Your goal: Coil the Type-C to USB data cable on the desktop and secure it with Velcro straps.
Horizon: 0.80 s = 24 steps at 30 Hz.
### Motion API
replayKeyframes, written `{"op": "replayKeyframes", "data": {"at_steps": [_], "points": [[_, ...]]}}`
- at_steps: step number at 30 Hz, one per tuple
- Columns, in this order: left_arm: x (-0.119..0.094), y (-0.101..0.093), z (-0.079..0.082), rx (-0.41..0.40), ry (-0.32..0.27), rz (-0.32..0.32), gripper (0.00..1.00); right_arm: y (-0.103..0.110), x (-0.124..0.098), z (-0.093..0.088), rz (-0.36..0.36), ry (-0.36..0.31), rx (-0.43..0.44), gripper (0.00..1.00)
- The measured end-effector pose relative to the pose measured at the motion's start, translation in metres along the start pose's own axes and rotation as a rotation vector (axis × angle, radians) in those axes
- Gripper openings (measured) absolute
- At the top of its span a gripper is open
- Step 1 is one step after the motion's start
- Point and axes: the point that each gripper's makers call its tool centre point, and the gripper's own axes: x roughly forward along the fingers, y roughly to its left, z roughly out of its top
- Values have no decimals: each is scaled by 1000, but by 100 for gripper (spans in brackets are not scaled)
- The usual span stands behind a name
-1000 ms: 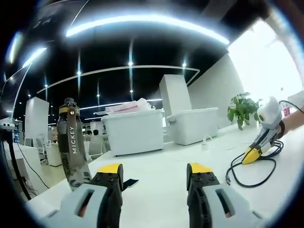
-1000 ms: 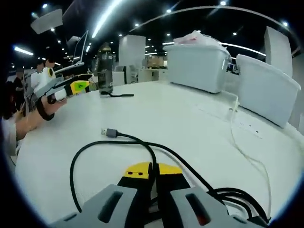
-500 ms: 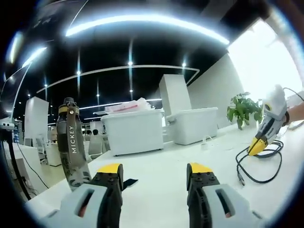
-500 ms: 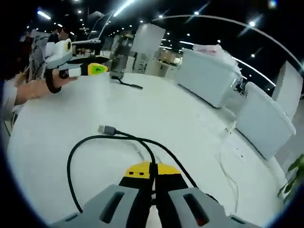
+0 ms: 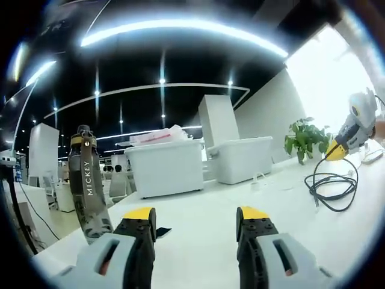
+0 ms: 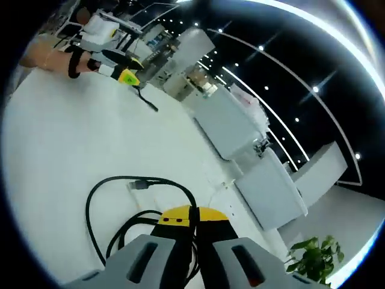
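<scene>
The black data cable (image 6: 91, 205) hangs in loops from my right gripper (image 6: 193, 214), which is shut on it; its USB plug (image 6: 137, 185) dangles just over the white desk (image 6: 72, 138). From the left gripper view, the right gripper (image 5: 354, 127) is raised at the far right with the cable (image 5: 332, 188) trailing down to the desk. My left gripper (image 5: 196, 215) is open and holds nothing, low over the desk (image 5: 198, 253). A short black Velcro strap (image 5: 163, 231) lies just past its left jaw. The left gripper (image 6: 114, 63) also appears at the upper left, the strap (image 6: 145, 100) beside it.
A dark water bottle (image 5: 84, 180) stands left of the left gripper. Two white lidded bins (image 5: 167, 165) (image 5: 243, 158) sit at the back of the desk, with a potted plant (image 5: 305, 139) to the right. A thin white cable (image 6: 218, 188) lies near the bins (image 6: 230, 127).
My right gripper has risen and tilted, lifting the cable so its loops hang off the desk. The left gripper has stayed in place and open.
</scene>
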Motion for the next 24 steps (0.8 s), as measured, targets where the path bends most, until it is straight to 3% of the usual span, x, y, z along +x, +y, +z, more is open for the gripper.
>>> {"op": "replayKeyframes", "data": {"at_steps": [4,8,10,13,16,18,20,24], "points": [[0,-4,2,21,-7,-16,53,-21,-10,7,-98,-74,65,1],[2,-35,22,74,-80,-154,52,-35,-20,18,-161,-167,152,1],[2,-57,34,9,-100,-231,52,-37,-23,25,-177,-220,195,1],[5,-91,57,-58,-142,-356,52,-34,-24,41,-157,-296,266,1],[7,-134,83,0,-185,-483,49,-22,-22,58,-112,-344,268,1],[7,-159,93,56,-202,-567,38,-13,-23,69,-84,-388,247,1],[9,-171,96,75,-207,-596,30,-3,-24,74,-57,-422,254,1],[6,-196,79,79,-152,-707,30,12,-26,77,-29,-476,255,1]]}}
